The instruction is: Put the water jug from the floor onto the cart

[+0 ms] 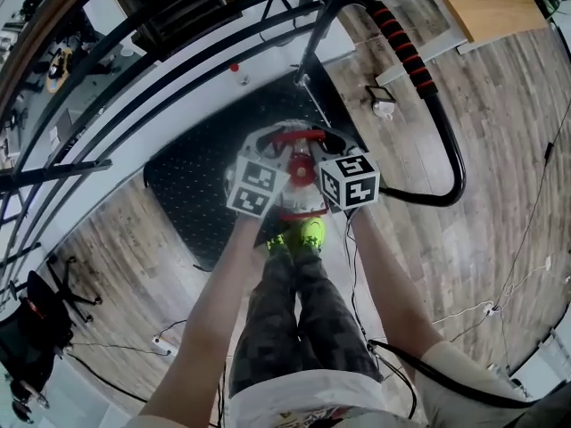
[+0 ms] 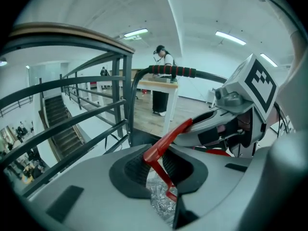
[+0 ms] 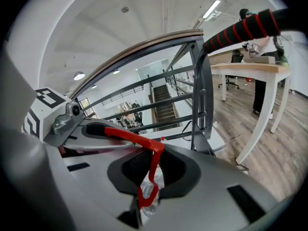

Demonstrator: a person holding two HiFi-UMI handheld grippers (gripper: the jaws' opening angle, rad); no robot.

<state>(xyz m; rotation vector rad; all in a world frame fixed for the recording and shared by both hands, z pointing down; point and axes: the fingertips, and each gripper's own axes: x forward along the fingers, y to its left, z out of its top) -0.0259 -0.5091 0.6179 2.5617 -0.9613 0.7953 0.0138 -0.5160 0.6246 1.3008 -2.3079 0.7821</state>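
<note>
The water jug (image 1: 300, 194) is clear, with a red cap and a red carrying handle (image 1: 298, 136). It is between my two grippers, over the near part of the cart's black platform (image 1: 192, 185). Whether it rests on the platform I cannot tell. My left gripper (image 1: 277, 143) grips the handle (image 2: 166, 146) from the left, its jaws (image 2: 161, 165) shut on the red strap. On the other side my right gripper (image 1: 323, 141) does the same, pads (image 3: 166, 165) pressed on the handle (image 3: 153, 160). Clear plastic of the jug (image 2: 161, 201) shows below the jaws.
The cart's push bar (image 1: 406, 47), black with red stripes, curves round on the right. A dark stair railing (image 1: 134, 78) runs along the left. A wooden table (image 1: 486, 3) stands at the upper right, a person (image 2: 161, 81) beside it. Cables (image 1: 500, 306) lie on the wooden floor.
</note>
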